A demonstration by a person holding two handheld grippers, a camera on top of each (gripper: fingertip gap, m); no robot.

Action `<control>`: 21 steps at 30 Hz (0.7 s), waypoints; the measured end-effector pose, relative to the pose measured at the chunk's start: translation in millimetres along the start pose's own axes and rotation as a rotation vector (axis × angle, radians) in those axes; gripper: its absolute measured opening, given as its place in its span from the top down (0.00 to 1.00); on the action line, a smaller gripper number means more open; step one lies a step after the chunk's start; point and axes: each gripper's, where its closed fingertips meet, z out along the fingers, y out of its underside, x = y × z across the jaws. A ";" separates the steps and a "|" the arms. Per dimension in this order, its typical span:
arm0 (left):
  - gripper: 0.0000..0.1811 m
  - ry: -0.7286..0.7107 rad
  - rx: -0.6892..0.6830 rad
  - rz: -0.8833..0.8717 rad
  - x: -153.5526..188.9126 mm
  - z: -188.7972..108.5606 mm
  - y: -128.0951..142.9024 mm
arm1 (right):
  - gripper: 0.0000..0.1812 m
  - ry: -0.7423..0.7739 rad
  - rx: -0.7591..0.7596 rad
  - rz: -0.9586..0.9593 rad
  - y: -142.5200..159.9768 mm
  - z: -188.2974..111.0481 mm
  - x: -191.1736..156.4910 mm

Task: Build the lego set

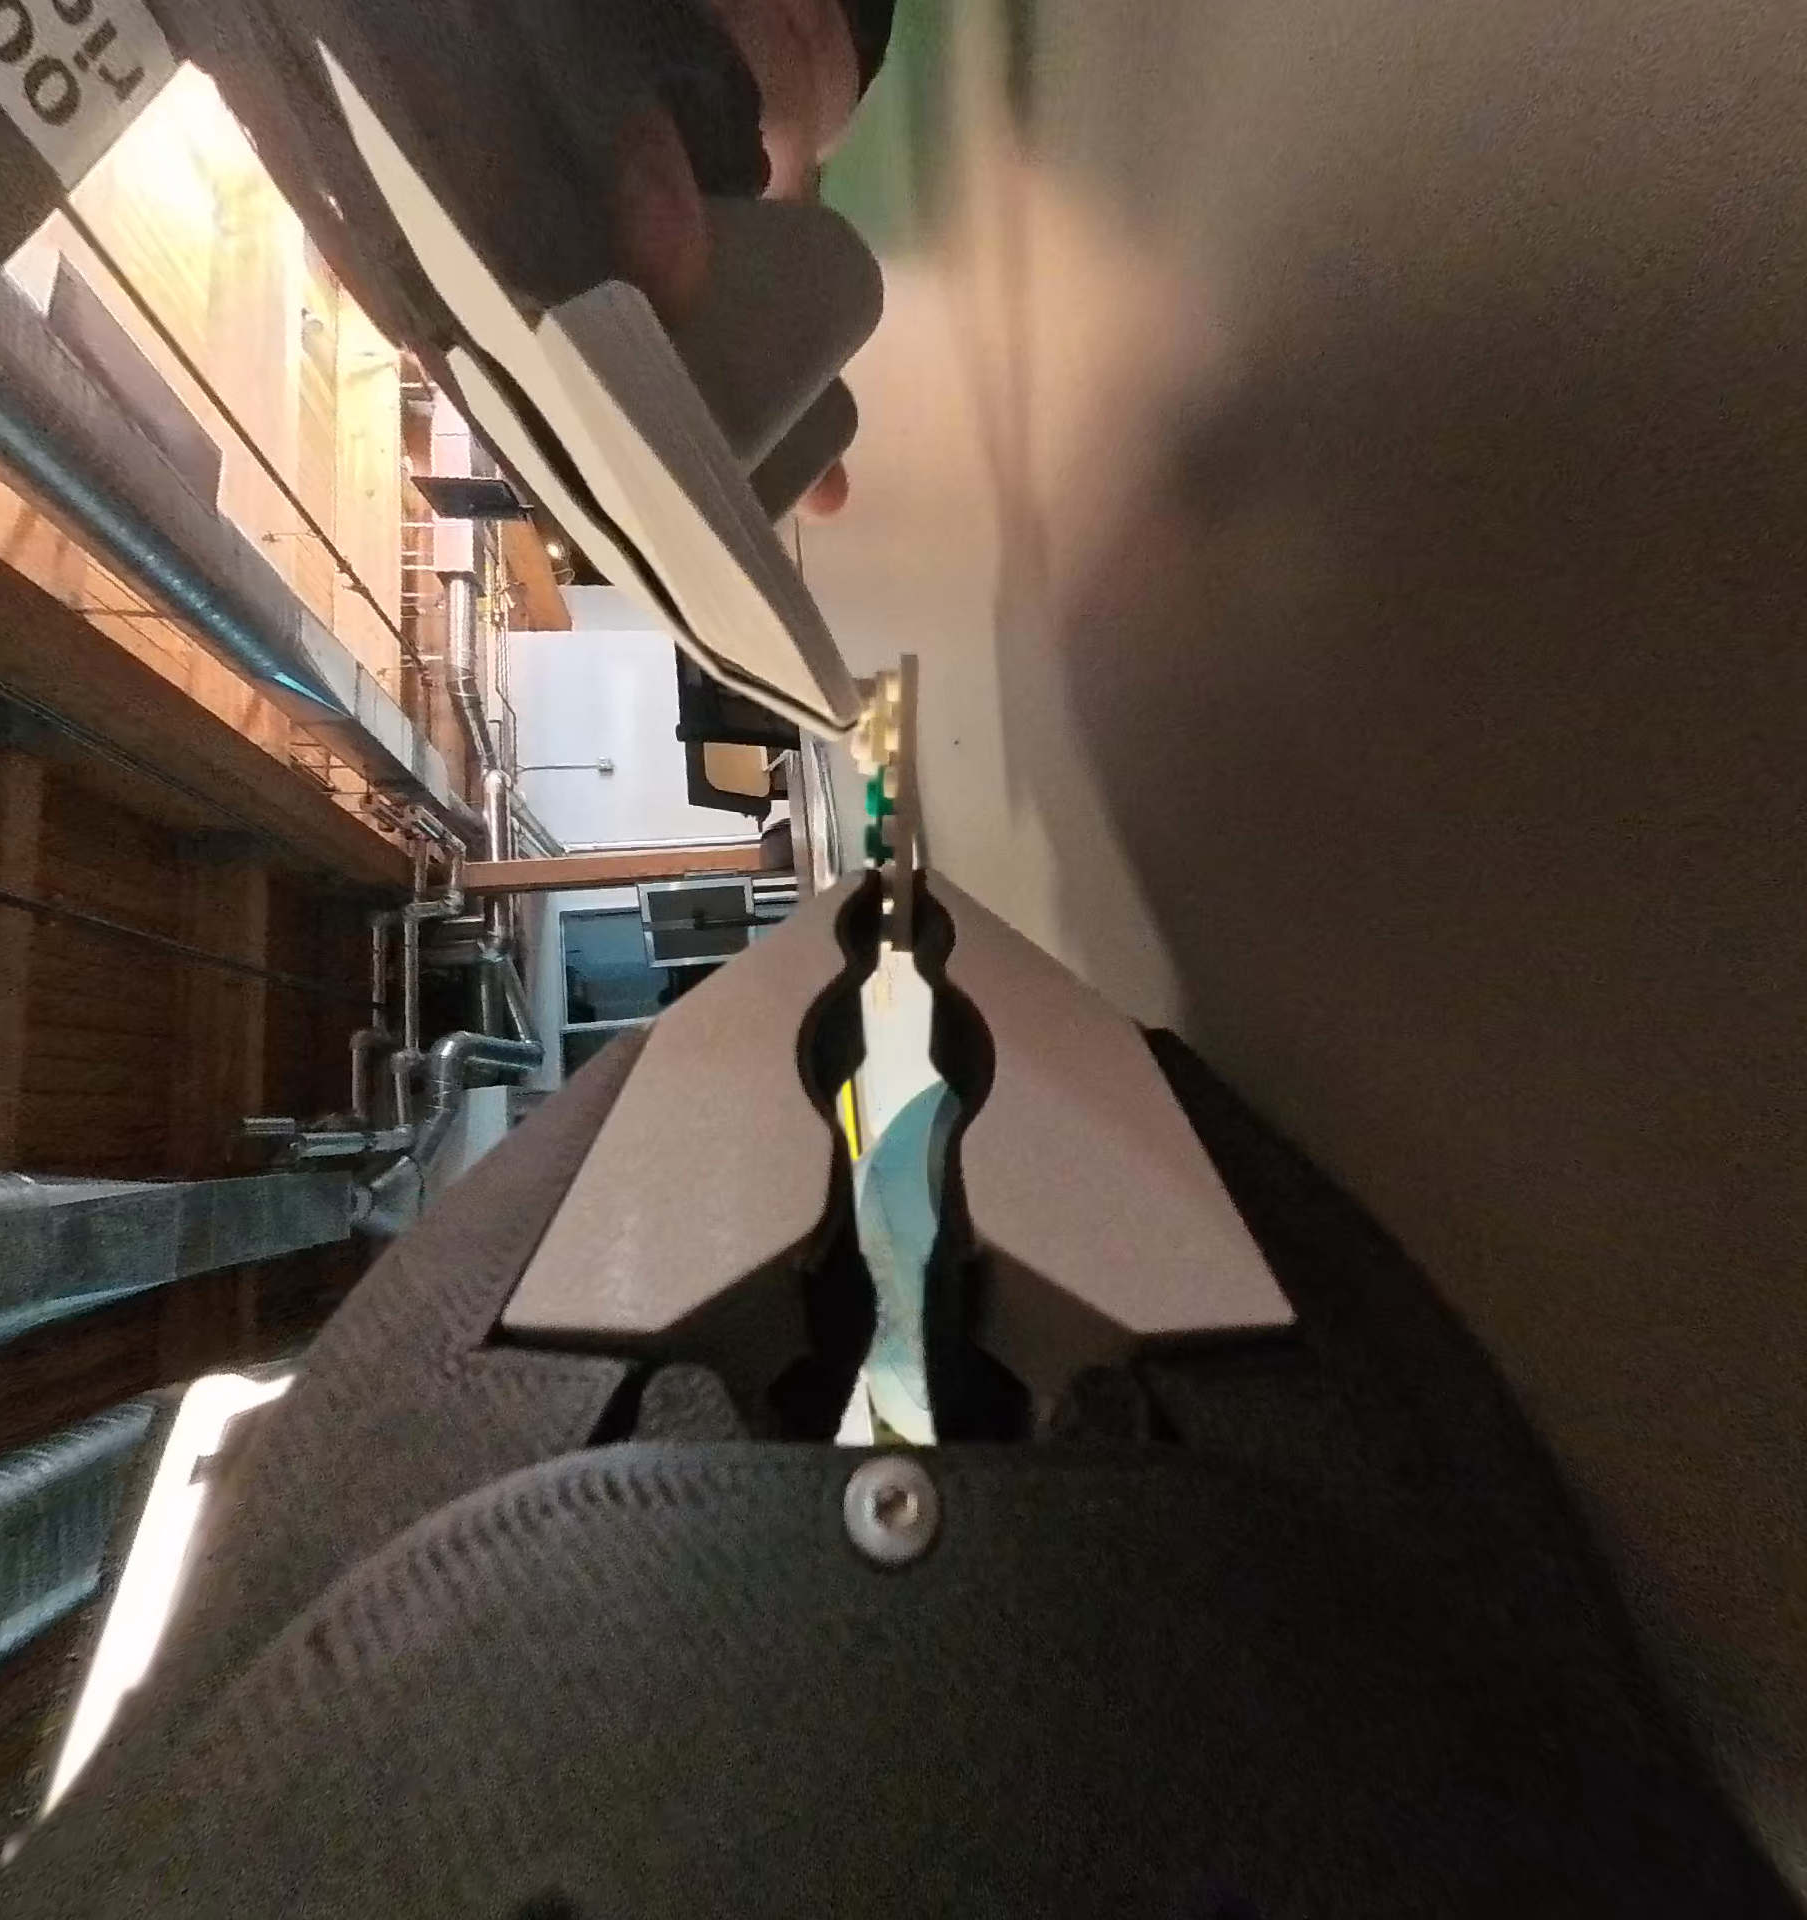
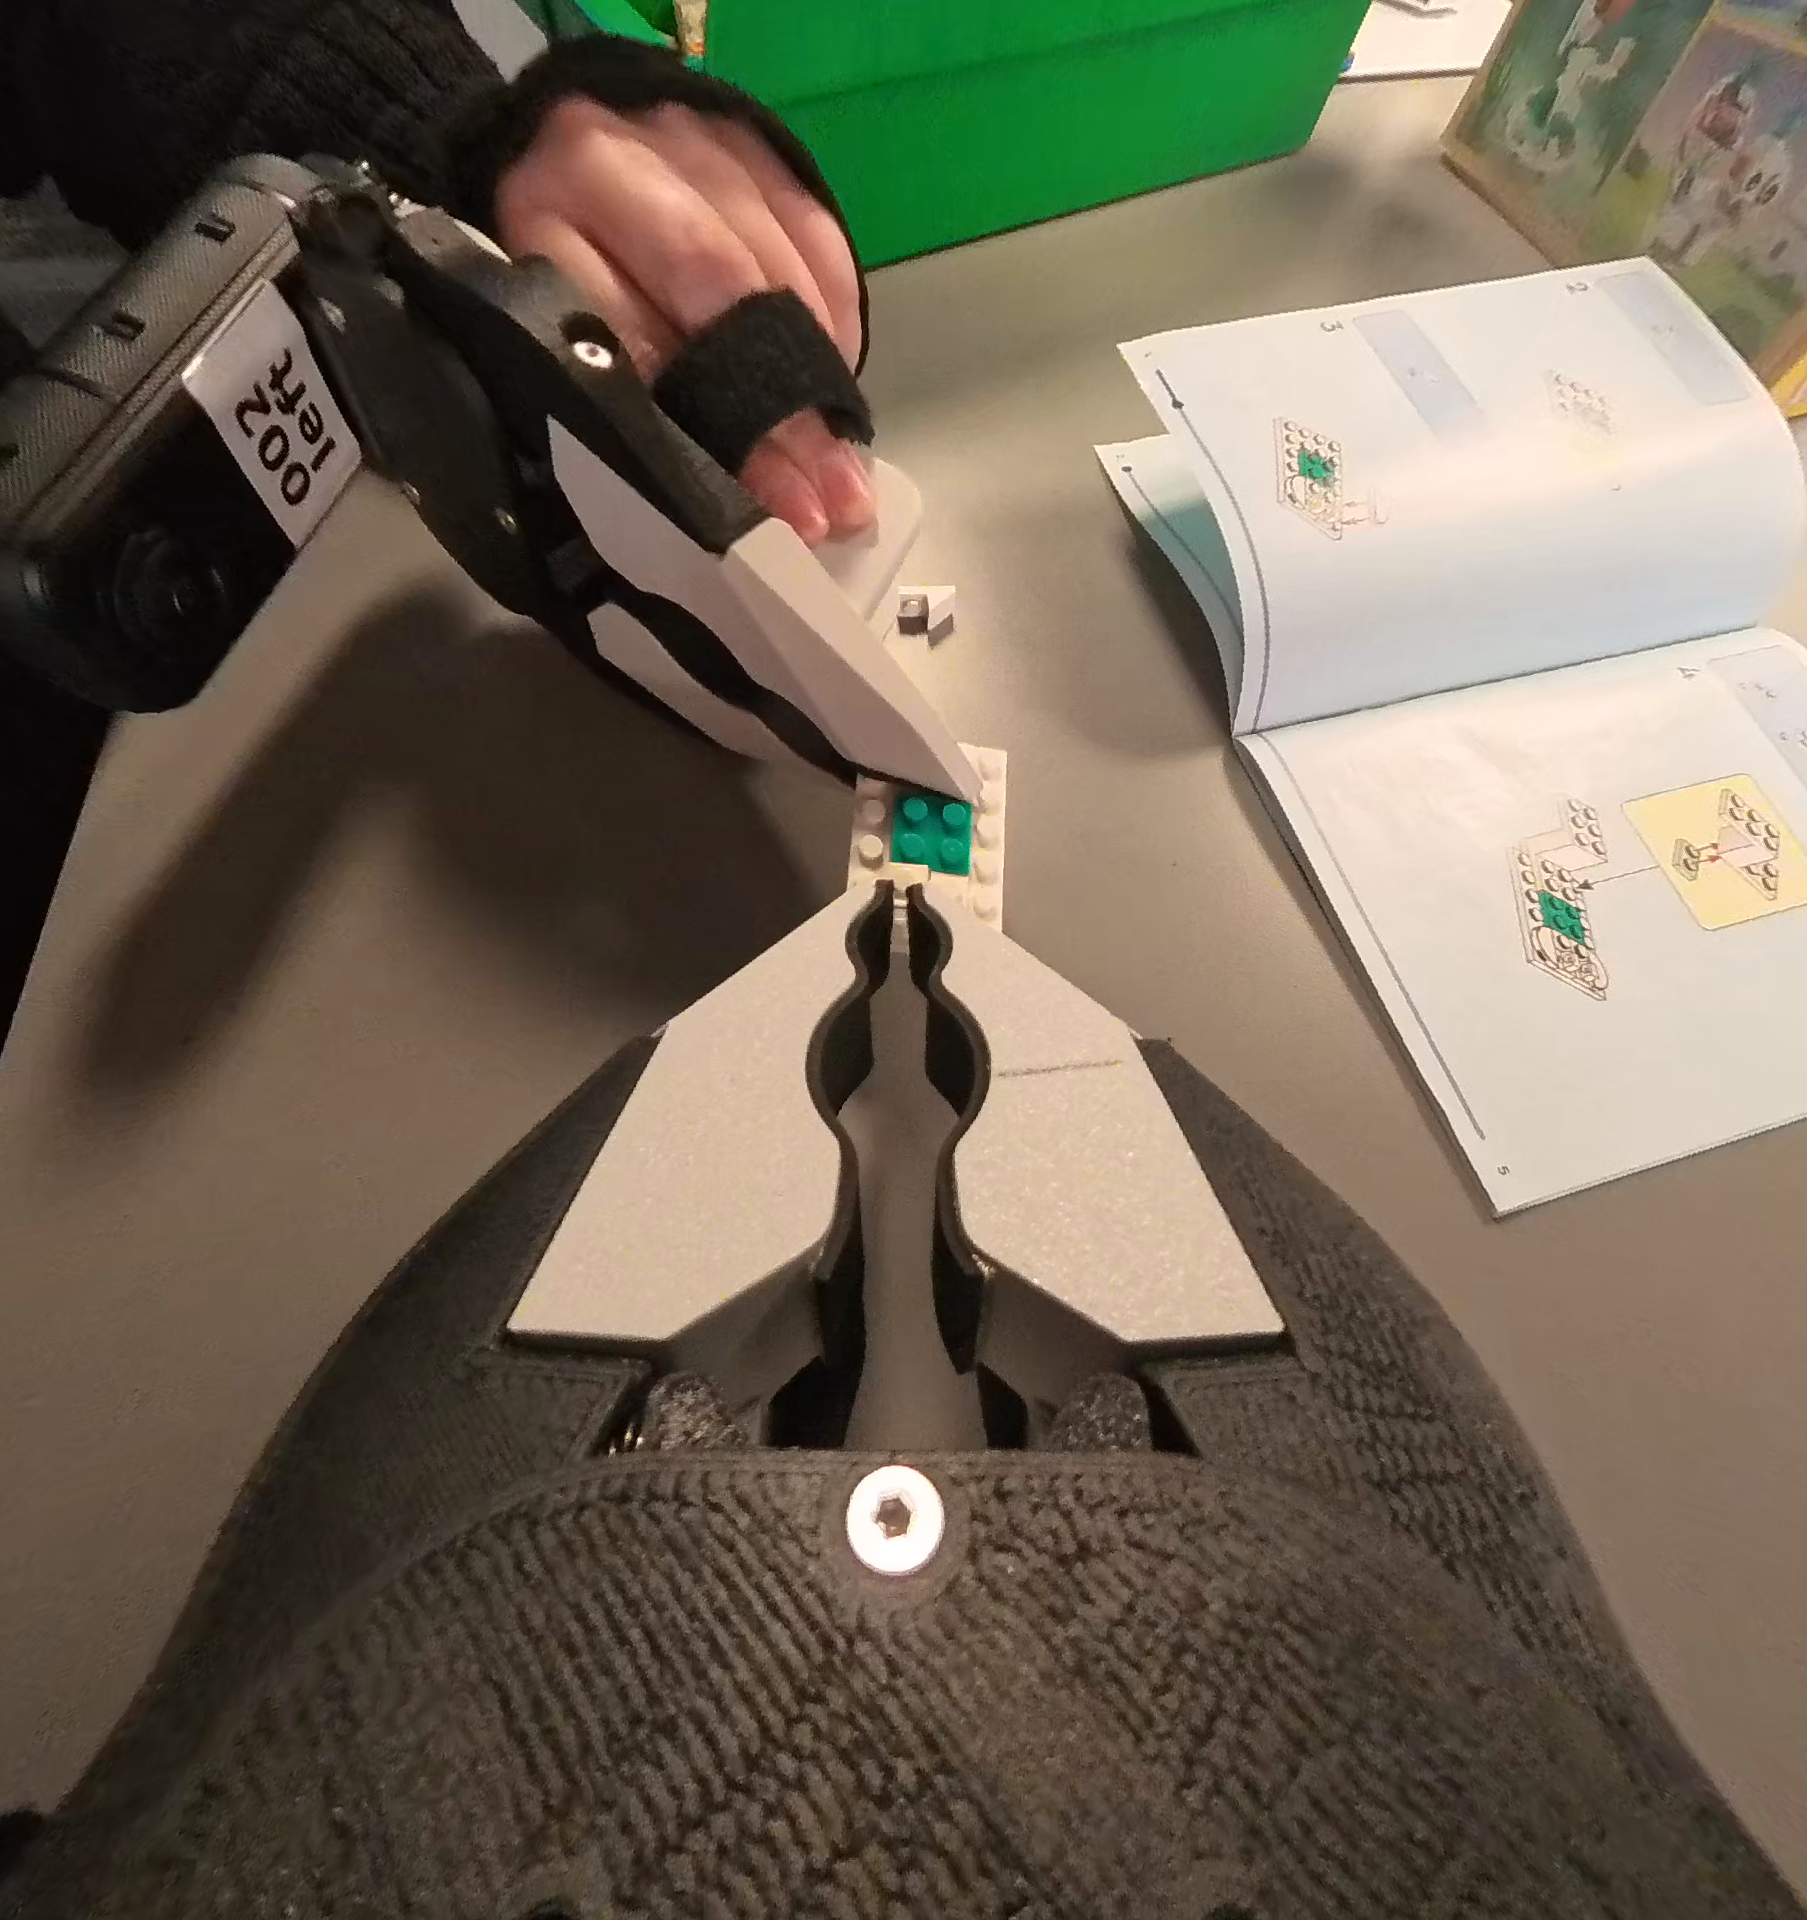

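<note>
Grey table carries a green bin, open booklet and white plate with its green brick. Left gripper clamps the plate's edge; right gripper pinches a small white piece onto it. Only the left view shows ceiling pipes.

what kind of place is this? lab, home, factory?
Probably a workshop or lab in an industrial-style building. Bare metal ducts and pipes run along timber walls, a grey worktable holds an open instruction booklet and a green bin, and the half-built white plate sits between both claws.
</note>
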 end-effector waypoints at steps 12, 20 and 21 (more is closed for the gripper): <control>0.98 0.045 -0.020 -0.102 1.2 3.2 5.4 | 0.88 0.043 0.022 -0.041 -4.7 -2.5 3.7; 0.98 0.059 -0.046 -0.096 4.6 4.7 12.9 | 0.89 0.053 -0.040 0.023 17.3 -21.4 17.2; 0.98 0.060 -0.046 -0.097 4.3 4.5 12.4 | 0.89 0.045 -0.059 0.038 23.4 -24.2 17.8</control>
